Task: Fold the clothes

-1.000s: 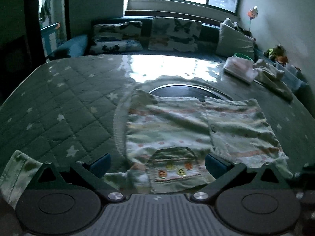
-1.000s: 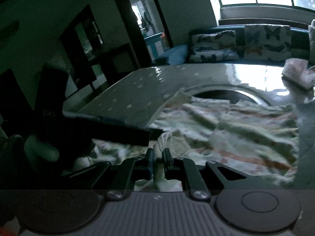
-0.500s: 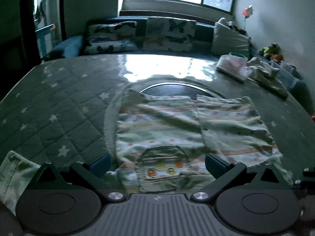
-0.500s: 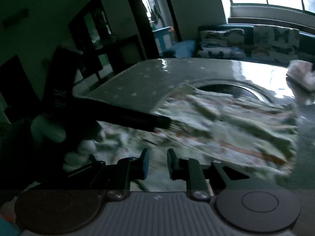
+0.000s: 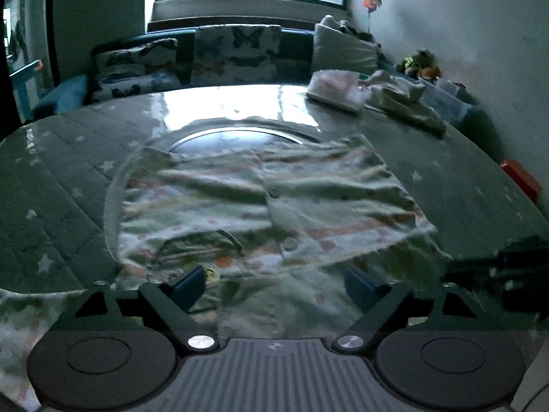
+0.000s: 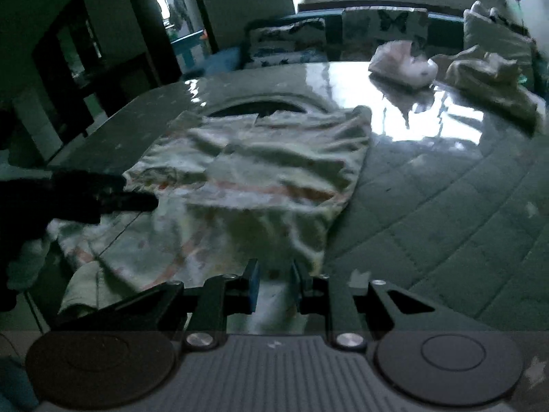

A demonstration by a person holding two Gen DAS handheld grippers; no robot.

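A small patterned garment (image 5: 267,206) lies spread on the quilted bench (image 5: 61,178) — limp, best taken by its near hem — left tongs (image 5: 274,288) closing yet still wide over that hem, right tongs (image 6: 274,285) narrowly apart, gripping nothing.

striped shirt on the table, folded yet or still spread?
Partly folded. The striped shirt lies spread on the table, front up, but its near hem is doubled over by the right gripper, whose jaws stand slightly apart.

Pale green garment (image 5: 260,202) banded in cream and orange, dotted orange. Under it, grey-green quilted table cover (image 5: 61,185) sprinkled with white stars. Beyond the cover, butterfly-print cushions (image 5: 236,55) on a teal sofa (image 5: 68,94). Blue pads on black gripper fingers (image 5: 188,286).
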